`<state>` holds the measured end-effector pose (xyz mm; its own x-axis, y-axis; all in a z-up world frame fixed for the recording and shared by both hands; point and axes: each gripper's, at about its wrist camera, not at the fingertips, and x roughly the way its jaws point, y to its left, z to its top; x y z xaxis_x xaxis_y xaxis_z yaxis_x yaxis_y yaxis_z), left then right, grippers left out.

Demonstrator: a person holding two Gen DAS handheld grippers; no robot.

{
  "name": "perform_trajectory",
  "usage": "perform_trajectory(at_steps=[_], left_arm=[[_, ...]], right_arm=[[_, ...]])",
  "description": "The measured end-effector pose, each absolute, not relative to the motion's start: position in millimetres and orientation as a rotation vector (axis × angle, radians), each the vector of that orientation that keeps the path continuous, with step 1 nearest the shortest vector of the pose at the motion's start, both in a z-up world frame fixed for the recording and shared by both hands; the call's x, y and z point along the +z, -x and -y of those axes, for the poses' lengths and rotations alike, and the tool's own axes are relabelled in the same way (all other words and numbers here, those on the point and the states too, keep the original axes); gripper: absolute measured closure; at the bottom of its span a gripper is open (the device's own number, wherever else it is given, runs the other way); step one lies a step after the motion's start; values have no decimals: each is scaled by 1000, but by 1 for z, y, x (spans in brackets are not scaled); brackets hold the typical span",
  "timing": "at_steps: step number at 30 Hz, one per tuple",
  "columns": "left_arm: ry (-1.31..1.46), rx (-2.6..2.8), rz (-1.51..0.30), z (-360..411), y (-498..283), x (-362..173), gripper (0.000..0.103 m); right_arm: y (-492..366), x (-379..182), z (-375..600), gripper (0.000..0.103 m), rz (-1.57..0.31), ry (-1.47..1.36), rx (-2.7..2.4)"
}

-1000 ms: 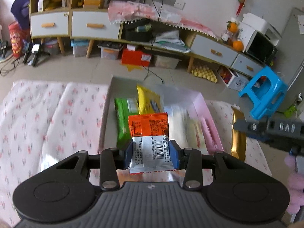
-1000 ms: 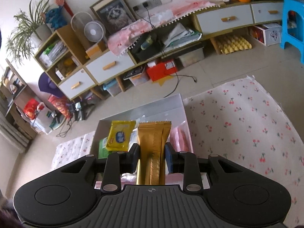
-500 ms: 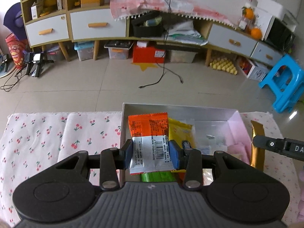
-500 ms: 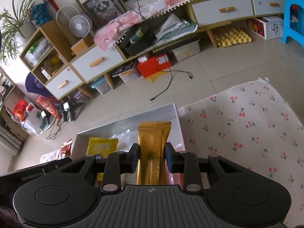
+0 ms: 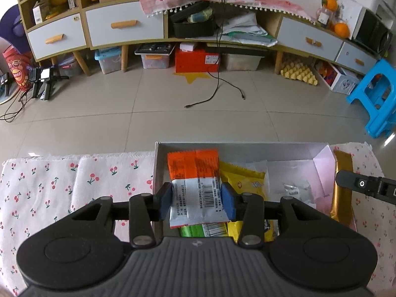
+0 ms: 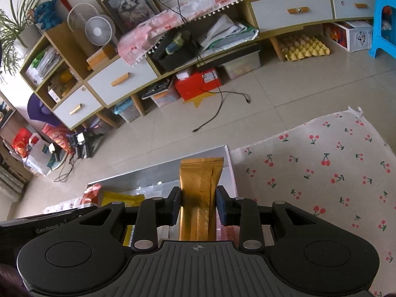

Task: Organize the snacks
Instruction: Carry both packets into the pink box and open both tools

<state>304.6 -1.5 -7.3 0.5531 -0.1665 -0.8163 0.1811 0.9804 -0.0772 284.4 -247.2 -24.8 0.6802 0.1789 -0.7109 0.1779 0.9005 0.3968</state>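
The orange-and-white packet (image 5: 196, 188) sits pinched in my left claw (image 5: 196, 199), over the box's (image 5: 232, 146) left end; the gold bar (image 6: 200, 198) is clamped in my right claw (image 6: 199, 208) at the box's right wall; a yellow packet (image 5: 243, 182) and a green packet (image 5: 198, 230) already lie inside — so I judge sorting partly done, both held snacks left to drop.

A barcode with small printed lines stands on the white lower half of the orange-and-white snack packet (image 5: 195, 188); its characters are too small to read. The green packet (image 5: 205, 230) beneath it carries another barcode, also illegible. The left gripper's body (image 6: 47, 230) reads partly "GenRobot".
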Motion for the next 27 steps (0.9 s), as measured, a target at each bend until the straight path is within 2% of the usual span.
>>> perform_trajectory(at_steps=[2, 4, 7, 15, 21, 24, 27], left_arm=[[-2, -205, -958, 0, -305, -7, 56], [1, -206, -951, -1, -304, -7, 54], [-4, -212, -949, 0, -302, -6, 49], [-3, -223, -936, -1, -291, 5, 44], [-17, -228, -937, -4, -269, 15, 43], [-21, -229, -929, -6, -258, 21, 37], [-22, -233, -921, -9, -246, 27, 35]], right_arm=[[-285, -24, 247, 70, -825, -479, 1], [-285, -24, 248, 61, -830, -497, 4], [-285, -23, 246, 55, -840, -488, 2], [-274, -11, 245, 52, -848, -484, -10], [-253, 2, 240, 42, -839, -466, -9], [-240, 6, 237, 42, -850, -457, -12], [-226, 10, 235, 41, -855, -453, -16]])
